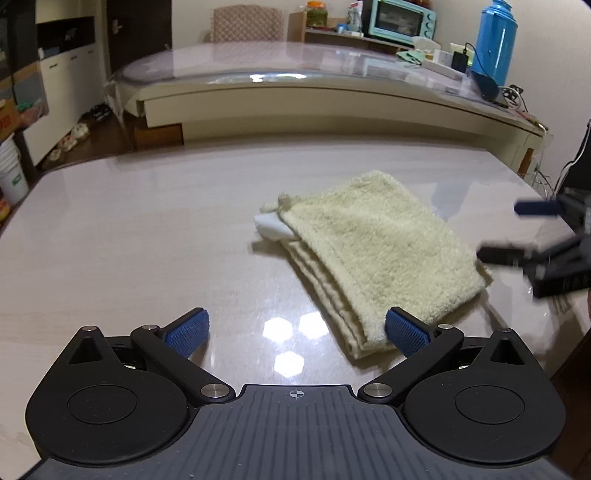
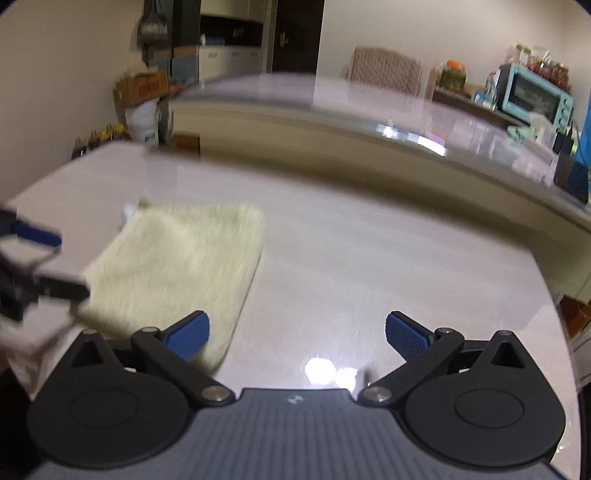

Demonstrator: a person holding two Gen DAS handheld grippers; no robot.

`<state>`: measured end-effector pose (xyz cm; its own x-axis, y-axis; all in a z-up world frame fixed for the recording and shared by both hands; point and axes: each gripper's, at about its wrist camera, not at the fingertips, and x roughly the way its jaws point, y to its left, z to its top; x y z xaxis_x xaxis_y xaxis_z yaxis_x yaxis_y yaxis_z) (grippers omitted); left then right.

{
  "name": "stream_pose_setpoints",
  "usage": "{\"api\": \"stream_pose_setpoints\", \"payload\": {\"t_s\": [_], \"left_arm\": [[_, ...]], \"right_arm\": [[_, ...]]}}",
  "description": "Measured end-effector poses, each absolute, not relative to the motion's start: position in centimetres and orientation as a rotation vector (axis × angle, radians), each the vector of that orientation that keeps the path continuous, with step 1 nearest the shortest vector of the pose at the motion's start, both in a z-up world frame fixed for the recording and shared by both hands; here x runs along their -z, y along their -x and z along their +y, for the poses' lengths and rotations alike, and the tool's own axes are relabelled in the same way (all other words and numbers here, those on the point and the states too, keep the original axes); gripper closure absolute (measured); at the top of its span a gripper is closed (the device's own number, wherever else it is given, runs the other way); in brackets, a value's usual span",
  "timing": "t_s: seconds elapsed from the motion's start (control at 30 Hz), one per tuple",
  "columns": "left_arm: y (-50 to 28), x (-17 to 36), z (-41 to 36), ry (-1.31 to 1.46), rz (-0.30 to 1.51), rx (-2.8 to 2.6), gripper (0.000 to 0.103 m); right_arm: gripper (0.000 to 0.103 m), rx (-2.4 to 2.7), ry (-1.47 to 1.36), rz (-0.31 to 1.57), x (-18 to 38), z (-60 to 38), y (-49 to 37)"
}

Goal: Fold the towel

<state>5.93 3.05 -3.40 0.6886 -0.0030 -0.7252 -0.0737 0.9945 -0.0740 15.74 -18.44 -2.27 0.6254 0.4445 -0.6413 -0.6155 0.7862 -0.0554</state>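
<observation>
A pale yellow towel [image 1: 373, 251] lies folded into a thick rectangle on the light glossy table [image 1: 129, 240], with a white label sticking out at its far left corner. My left gripper [image 1: 297, 330] is open and empty just in front of the towel's near end, its right pad over the near corner. My right gripper [image 2: 297, 332] is open and empty, with the towel [image 2: 177, 266] to its left and its left pad over the towel's near edge. It also shows blurred at the right edge of the left wrist view [image 1: 517, 230].
A second long table [image 1: 295, 74] stands behind, with a blue thermos [image 1: 495, 40], a charger and cables at its right end. A teal toaster oven [image 1: 402, 20] and jars sit on a shelf behind. Boxes and a white bucket [image 1: 11, 173] stand on the floor at left.
</observation>
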Motion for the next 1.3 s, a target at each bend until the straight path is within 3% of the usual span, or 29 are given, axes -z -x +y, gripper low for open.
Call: {"api": "stream_pose_setpoints", "payload": {"t_s": [0.2, 0.6, 1.3], "left_arm": [[-5.1, 2.1, 3.9, 0.162, 0.796, -0.063, 0.0], [-3.1, 1.6, 4.2, 0.151, 0.842, -0.141, 0.0], [1.1, -0.3, 3.0, 0.145, 0.784, -0.176, 0.0]], "right_arm": [[0.0, -0.667, 0.173, 0.658, 0.4, -18.6, -16.9], [0.0, -0.676, 0.063, 0.761, -0.7, -21.4, -9.1], [0.0, -0.641, -0.003, 0.733, -2.1, -22.6, -3.9]]}}
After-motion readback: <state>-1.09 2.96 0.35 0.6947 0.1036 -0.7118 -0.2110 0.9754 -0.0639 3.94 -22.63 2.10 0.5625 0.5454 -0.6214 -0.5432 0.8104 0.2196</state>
